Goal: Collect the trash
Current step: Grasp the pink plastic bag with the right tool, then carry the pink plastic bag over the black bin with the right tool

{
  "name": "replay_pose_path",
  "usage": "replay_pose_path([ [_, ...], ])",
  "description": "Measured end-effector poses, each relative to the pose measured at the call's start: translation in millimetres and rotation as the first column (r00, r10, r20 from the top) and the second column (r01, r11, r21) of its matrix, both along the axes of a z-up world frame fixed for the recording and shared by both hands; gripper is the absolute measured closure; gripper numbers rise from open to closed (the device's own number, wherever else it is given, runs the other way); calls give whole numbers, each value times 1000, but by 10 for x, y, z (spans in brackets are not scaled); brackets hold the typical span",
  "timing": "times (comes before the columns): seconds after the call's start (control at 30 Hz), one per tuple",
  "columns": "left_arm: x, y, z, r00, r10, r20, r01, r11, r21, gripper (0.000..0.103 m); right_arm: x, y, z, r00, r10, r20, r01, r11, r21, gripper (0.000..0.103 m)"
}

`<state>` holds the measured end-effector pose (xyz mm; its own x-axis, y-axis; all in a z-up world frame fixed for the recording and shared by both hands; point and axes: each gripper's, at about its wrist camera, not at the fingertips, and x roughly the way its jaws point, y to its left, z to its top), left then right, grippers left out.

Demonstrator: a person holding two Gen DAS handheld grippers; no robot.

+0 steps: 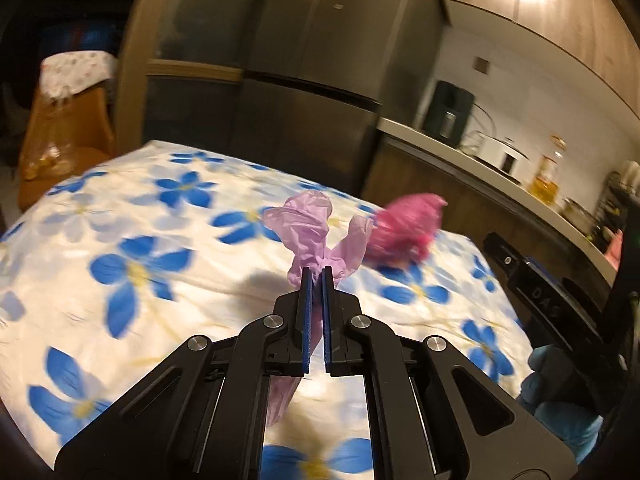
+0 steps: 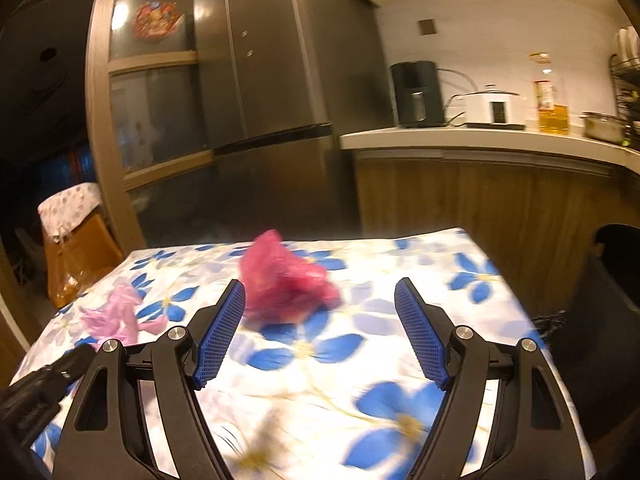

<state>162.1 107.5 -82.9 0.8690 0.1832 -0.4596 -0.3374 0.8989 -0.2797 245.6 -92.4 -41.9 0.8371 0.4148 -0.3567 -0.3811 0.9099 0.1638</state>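
While left tongs (image 1: 316, 276) pinch lilac bag (image 1: 312, 232), right tongs (image 2: 320, 300) gape.

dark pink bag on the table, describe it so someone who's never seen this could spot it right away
Find the table under the white cloth with blue flowers, in front of the dark fridge. Near its far edge lies a crumpled dark pink plastic bag, loose on the cloth ahead of the open right gripper. The other piece, a pale lilac plastic bag, is lighter and pinched in the left gripper.
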Motion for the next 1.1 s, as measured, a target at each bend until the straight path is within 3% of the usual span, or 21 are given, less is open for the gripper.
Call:
replay_pose_path([
  [0.2,-69,332,45,998,66,-1,-66,998,-16,99,285,318,4,1000,18,-21,-18,1000,5,30],
  [0.4,-85,448,92,997,78,5,-78,997,-10,99,525,528,-38,998,24,-58,-25,1000,-10,42],
  [0.5,-87,472,99,997,80,7,-80,997,-10,99,602,604,-97,995,37,-90,-41,999,-36,60],
  [0.57,-63,474,94,997,79,3,-79,997,-7,99,603,623,-121,994,49,-98,-54,997,-46,84],
  [0.67,-32,457,74,997,76,-9,-76,997,-7,99,533,634,-118,994,69,-86,-75,995,-62,96],
  [1.1,-5,186,152,999,40,-6,-40,999,25,99,-158,57,201,996,86,29,-86,996,6,100],
])
